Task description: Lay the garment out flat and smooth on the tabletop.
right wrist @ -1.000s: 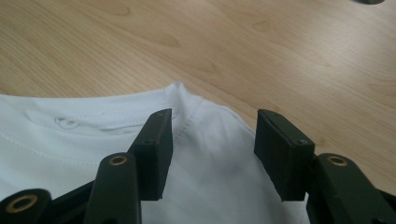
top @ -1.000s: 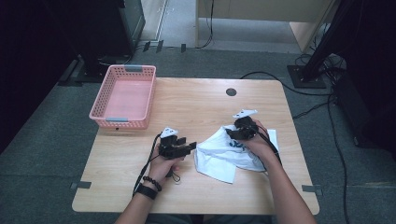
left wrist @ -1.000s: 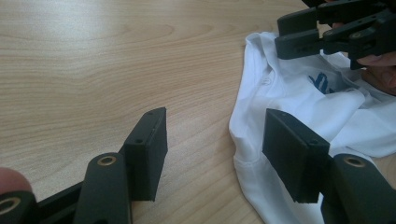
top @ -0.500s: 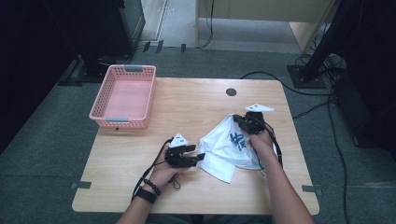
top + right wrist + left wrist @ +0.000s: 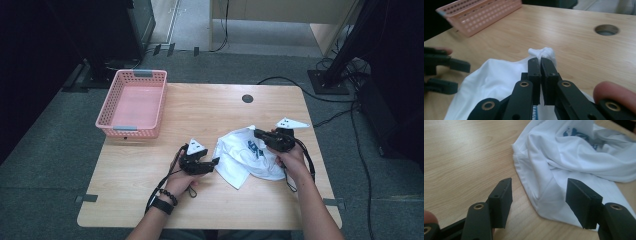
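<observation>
A crumpled white T-shirt [image 5: 245, 160] with a blue print lies on the wooden table [image 5: 200, 110], right of the middle. My right gripper [image 5: 257, 133] is shut on a bunched fold of the shirt [image 5: 542, 53], which pokes out past the closed jaws [image 5: 540, 60]. My left gripper [image 5: 212, 162] stands open at the shirt's left edge. Its jaws have just opened a little. In the left gripper view the shirt's hemmed corner [image 5: 541, 195] lies on the table between and beyond the jaws, which do not touch it. The left gripper [image 5: 464, 77] also appears at the left of the right gripper view.
A pink plastic basket [image 5: 102, 107] stands at the table's far left, its wall visible in the right gripper view [image 5: 481, 15]. A round cable hole [image 5: 247, 98] sits near the far edge. Bare wood lies between basket and shirt. Cables run on the floor at right.
The right gripper's jaws closed on a fold of the shirt and pulled it to the right, spreading the cloth. The left gripper moved right, up to the shirt's left edge.
</observation>
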### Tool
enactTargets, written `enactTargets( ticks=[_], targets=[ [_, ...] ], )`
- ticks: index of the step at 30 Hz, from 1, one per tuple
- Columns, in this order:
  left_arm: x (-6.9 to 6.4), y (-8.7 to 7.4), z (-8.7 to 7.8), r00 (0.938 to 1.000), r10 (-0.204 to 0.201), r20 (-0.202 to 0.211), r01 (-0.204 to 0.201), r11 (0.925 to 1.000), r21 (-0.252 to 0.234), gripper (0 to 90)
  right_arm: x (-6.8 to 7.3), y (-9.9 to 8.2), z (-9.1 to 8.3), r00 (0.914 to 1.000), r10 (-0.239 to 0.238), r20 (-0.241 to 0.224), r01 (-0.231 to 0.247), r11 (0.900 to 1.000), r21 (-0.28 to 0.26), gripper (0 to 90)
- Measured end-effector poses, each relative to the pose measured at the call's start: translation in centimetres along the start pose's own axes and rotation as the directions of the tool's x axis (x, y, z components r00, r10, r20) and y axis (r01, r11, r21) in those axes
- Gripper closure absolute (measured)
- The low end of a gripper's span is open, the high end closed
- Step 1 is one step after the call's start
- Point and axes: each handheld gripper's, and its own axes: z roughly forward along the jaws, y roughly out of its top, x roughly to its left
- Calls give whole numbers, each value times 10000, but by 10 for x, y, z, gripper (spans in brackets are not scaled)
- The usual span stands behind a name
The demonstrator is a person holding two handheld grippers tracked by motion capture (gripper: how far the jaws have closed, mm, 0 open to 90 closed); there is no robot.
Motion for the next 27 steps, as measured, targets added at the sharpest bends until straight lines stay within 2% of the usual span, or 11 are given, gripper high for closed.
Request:
enactTargets(
  ticks=[2, 3, 4, 5, 6, 11, 16, 18, 22, 25, 27],
  targets=[
    [-10, 3, 7, 9981, 323, -530, -312, 9993, 225, 377, -6, -1, 0, 9949, 250, 973, -264, 9996, 124, 874],
    [-14, 3, 10, 9961, 478, -737, -456, 9985, 316, 377, -9, -2, 2, 9814, 293, 1899, -390, 9981, 480, 869],
    [-17, 3, 13, 9946, 572, -861, -540, 9978, 397, 377, -12, -3, 5, 9551, 250, 2951, -543, 9943, 917, 818],
    [-18, 3, 15, 9934, 581, -985, -541, 9976, 431, 376, -14, -4, 7, 9127, 351, 4070, -964, 9867, 1311, 766],
    [-18, 3, 16, 9919, 648, -1089, -591, 9967, 548, 377, -14, -4, 6, 8989, 521, 4350, -1192, 9845, 1285, 732],
    [-11, 6, 18, 9835, 709, -1664, -599, 9957, 702, 378, 13, 4, -4, 9334, -146, 3585, -269, 9935, 1105, 570],
    [5, 9, 16, 9783, 609, -1978, -463, 9959, 776, 378, 25, -7, -7, 9585, -210, 2842, -464, 9725, 2283, 497],
    [17, 12, 14, 9583, 709, -2767, -506, 9955, 797, 378, 22, -15, -11, 9569, -249, 2893, -517, 9659, 2538, 497],
    [43, 17, 7, 9208, 294, -3890, 23, 9967, 807, 379, 10, -32, -17, 9324, -192, 3609, -892, 9555, 2812, 496],
    [44, 19, -7, 9392, -203, -3427, 338, 9989, 334, 379, 9, -36, -31, 9070, 1, 4212, -936, 9750, 2015, 499],
    [30, 15, -12, 9625, 59, -2713, 7, 9997, 242, 378, 14, -34, -39, 9173, 155, 3980, -837, 9844, 1547, 499]
  ],
)
